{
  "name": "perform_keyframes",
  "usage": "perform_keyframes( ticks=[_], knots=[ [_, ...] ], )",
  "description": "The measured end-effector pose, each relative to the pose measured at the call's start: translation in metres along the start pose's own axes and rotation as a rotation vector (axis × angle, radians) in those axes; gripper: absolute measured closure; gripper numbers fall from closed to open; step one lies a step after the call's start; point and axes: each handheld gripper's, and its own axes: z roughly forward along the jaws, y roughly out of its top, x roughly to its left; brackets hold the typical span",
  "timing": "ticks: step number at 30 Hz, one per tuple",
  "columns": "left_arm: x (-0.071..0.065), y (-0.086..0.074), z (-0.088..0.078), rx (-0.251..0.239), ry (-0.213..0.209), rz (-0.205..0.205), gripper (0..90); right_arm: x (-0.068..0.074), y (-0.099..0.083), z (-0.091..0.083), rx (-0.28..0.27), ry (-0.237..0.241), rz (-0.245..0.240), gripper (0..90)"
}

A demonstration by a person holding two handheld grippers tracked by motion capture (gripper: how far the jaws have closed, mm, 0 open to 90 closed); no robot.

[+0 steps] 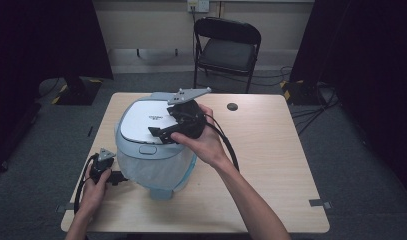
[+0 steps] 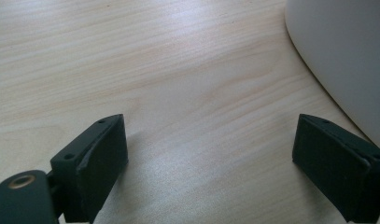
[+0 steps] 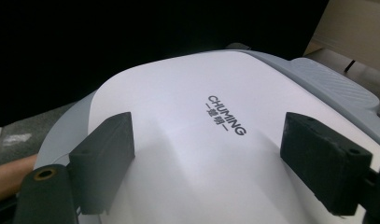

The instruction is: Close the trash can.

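A pale blue-grey bin (image 1: 153,167) with a white lid (image 1: 141,117) stands on the left half of the wooden table (image 1: 271,150). My right gripper (image 1: 161,134) hovers just over the lid, jaws open. In the right gripper view its jaws (image 3: 206,140) stand wide apart above the white lid (image 3: 169,93), near the printed word CHUMING, with nothing between them. My left gripper (image 1: 120,177) rests low on the table left of the bin, pointing at its base. In the left gripper view it (image 2: 208,140) is open over bare wood, with the bin's wall (image 2: 346,56) at the right.
A black folding chair (image 1: 226,47) stands behind the table's far edge. A round cable hole (image 1: 232,106) sits in the tabletop at the back. Dark curtains hang at both sides. A cable loops from the right gripper across the table's middle.
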Motion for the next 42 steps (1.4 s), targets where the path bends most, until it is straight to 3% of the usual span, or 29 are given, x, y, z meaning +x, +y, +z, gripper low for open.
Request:
perform_keyframes(
  ticks=[2, 24, 25, 28, 31, 38, 42],
  knots=[
    [0.0, 0.0, 0.0, 0.0, 0.0, 0.0, 9.9, 0.003, -0.001, 0.001, 0.005, -0.016, -0.02, 16.9],
    [0.0, 0.0, 0.0, -0.001, 0.001, 0.0, 9.9, 0.013, -0.004, -0.002, 0.01, -0.038, -0.043, 18.8],
    [0.0, 0.0, 0.0, 0.0, 0.001, 0.0, 9.9, 0.015, -0.005, -0.001, 0.023, -0.063, -0.073, 19.2],
    [0.0, 0.0, 0.0, 0.0, 0.002, 0.0, 9.9, 0.016, -0.007, -0.001, 0.011, -0.06, -0.063, 19.2],
    [0.0, 0.0, 0.0, 0.0, 0.002, 0.0, 9.9, 0.015, -0.004, -0.001, 0.035, -0.054, -0.065, 19.2],
    [0.0, 0.0, 0.0, 0.0, 0.001, 0.0, 9.9, 0.012, -0.006, -0.001, 0.0, -0.042, -0.055, 19.9],
    [0.0, 0.0, 0.0, 0.0, 0.001, 0.0, 9.9, 0.008, -0.006, -0.002, -0.011, -0.024, -0.023, 19.6]
  ],
)
